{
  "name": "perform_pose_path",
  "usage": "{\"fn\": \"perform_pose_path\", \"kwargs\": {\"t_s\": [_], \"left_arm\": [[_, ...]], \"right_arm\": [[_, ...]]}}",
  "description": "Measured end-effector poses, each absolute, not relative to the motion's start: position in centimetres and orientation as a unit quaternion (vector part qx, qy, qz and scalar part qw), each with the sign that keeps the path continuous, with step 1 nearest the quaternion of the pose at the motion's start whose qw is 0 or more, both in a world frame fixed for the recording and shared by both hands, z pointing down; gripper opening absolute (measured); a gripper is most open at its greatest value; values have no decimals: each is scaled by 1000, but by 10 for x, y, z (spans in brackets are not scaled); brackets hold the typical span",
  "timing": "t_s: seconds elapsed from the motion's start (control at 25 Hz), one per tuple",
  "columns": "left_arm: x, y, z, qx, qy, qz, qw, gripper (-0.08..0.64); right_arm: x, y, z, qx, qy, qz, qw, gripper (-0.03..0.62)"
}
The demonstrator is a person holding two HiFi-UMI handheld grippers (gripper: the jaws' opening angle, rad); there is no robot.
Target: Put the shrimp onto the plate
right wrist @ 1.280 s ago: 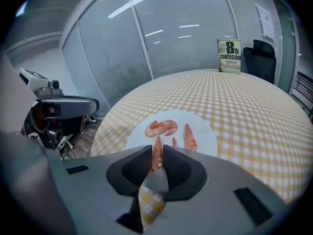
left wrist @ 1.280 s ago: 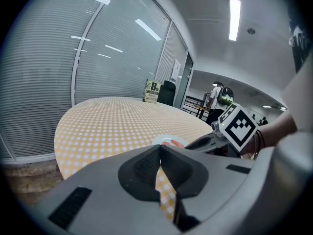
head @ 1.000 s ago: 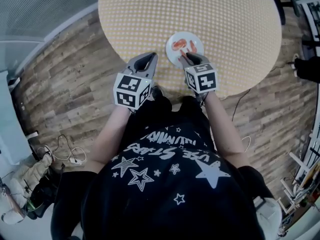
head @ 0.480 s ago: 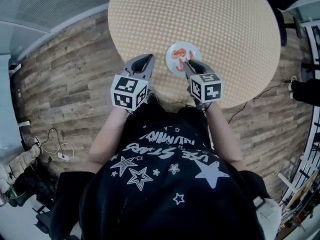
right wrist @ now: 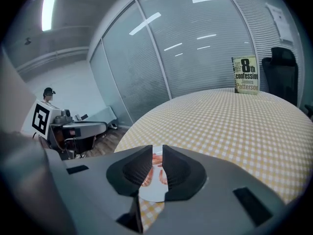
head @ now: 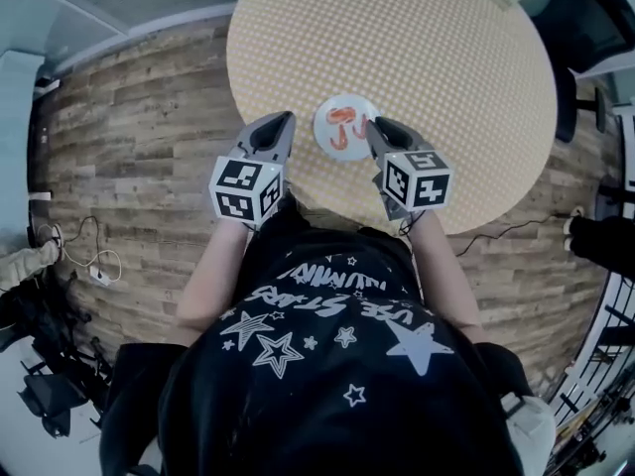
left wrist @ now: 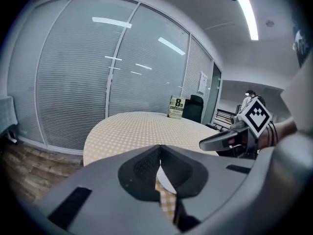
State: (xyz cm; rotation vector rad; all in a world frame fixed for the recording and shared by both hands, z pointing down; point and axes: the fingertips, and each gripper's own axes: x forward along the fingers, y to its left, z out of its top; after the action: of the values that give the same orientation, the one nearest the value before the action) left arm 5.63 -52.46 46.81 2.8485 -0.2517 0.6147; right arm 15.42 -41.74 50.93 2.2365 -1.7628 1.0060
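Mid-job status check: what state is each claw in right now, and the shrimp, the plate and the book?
left claw: shut, empty, clear of the plate.
right claw: jaws narrowly apart, nothing between them.
shrimp: lying on the plate, not gripped.
plate: flat on the table, holding the shrimp.
book: standing upright at the table's far side.

person is wearing black short-sleeved t-shirt [head: 337,365] with white stars and lettering; left gripper [head: 282,119] and right gripper [head: 377,124] are showing grey shells, black-and-white marker cubes [head: 243,188].
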Motion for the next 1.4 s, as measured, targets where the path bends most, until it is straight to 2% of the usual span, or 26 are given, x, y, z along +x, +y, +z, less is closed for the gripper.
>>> {"fn": "perform_pose_path", "kwargs": {"t_s": [1.0, 1.4], "left_arm": [[69, -381, 441, 957, -218, 168, 94, 8], [40, -330, 429, 947, -261, 166, 91, 8]], "right_arm": [[198, -285, 474, 662, -689, 292, 36, 52], [184, -254, 470, 622, -726, 292, 24, 51]]}}
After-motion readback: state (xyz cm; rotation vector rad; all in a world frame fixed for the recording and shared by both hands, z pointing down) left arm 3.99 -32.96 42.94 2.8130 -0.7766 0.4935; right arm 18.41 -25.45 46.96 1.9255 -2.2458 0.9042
